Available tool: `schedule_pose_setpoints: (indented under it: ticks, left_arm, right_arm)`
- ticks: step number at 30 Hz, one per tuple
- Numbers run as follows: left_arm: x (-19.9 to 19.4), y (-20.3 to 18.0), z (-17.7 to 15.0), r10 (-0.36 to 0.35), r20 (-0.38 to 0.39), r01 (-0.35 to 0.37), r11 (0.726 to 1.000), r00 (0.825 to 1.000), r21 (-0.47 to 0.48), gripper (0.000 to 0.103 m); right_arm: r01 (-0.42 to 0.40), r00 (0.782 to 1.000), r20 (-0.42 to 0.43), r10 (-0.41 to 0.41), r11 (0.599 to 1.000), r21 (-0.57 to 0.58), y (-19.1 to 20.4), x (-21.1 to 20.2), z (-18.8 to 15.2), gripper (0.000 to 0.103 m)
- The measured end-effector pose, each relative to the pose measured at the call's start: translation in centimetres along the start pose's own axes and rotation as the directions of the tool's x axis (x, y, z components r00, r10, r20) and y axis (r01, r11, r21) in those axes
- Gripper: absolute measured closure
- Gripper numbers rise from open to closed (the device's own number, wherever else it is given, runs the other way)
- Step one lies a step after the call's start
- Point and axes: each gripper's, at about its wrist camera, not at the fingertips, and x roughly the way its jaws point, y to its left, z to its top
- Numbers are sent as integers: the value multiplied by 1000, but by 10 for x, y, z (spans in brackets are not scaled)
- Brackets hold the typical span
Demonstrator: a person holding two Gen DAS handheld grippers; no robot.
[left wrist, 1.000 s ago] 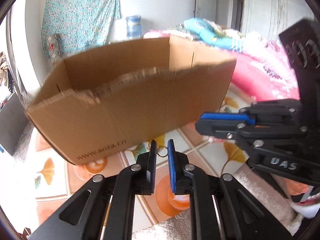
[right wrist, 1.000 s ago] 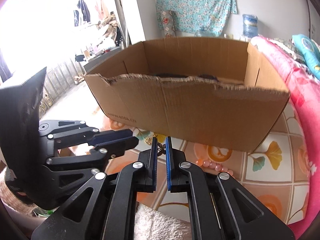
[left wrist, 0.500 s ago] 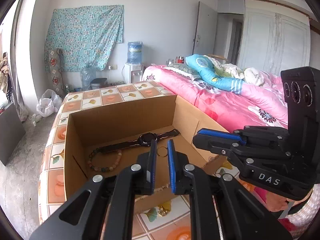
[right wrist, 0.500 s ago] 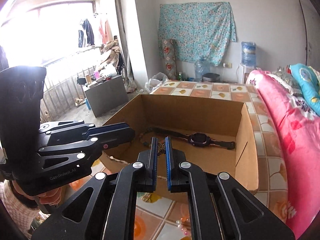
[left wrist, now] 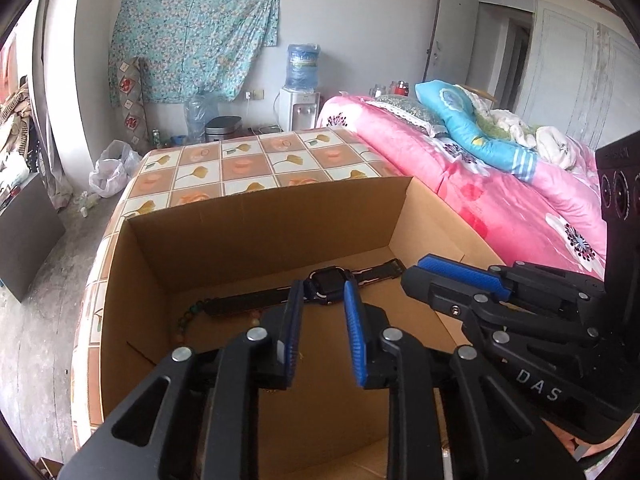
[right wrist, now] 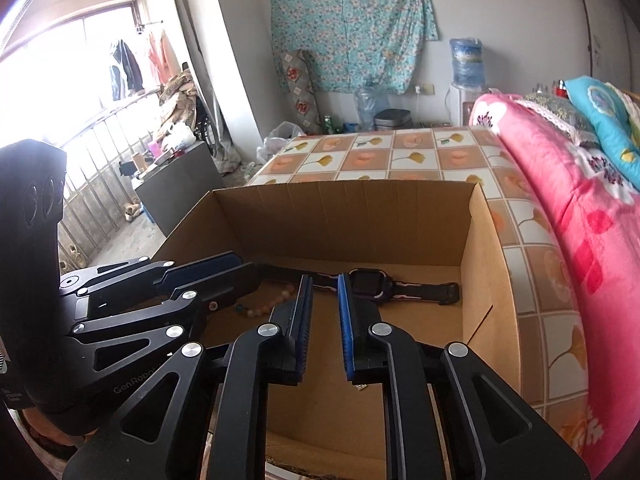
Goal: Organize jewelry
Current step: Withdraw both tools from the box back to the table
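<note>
An open cardboard box lies below both grippers. On its floor are a dark wristwatch laid out flat and a bead bracelet to its left. My left gripper hangs over the box with its jaws opening, and nothing shows between its blue pads. My right gripper is beside it, also opening, with nothing between its pads. Each gripper shows in the other's view: the right gripper and the left gripper.
The box stands on a surface with a tiled leaf-pattern cover. Pink bedding runs along the right. A grey floor lies to the left, with a water dispenser at the far wall.
Both grippers rose from in front of the box's near wall to above its inside. Their jaws spread, and the small metal pieces pinched between the pads are gone from them.
</note>
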Motion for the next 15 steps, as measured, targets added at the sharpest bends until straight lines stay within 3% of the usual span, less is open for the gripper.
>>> schedule_pose_setpoints:
  ticks: [8,15]
  left_arm:
    - [-27,-1,-2,10,84,-11,1000,996,6,74]
    - [-92,1,-34,-53,218,44,998,974,45,68]
  right_arm:
    - [-38,998,55,39,999,-9,0,-23,2,83]
    - [-150,979,127,159,986,-78,1,-75,-21,81]
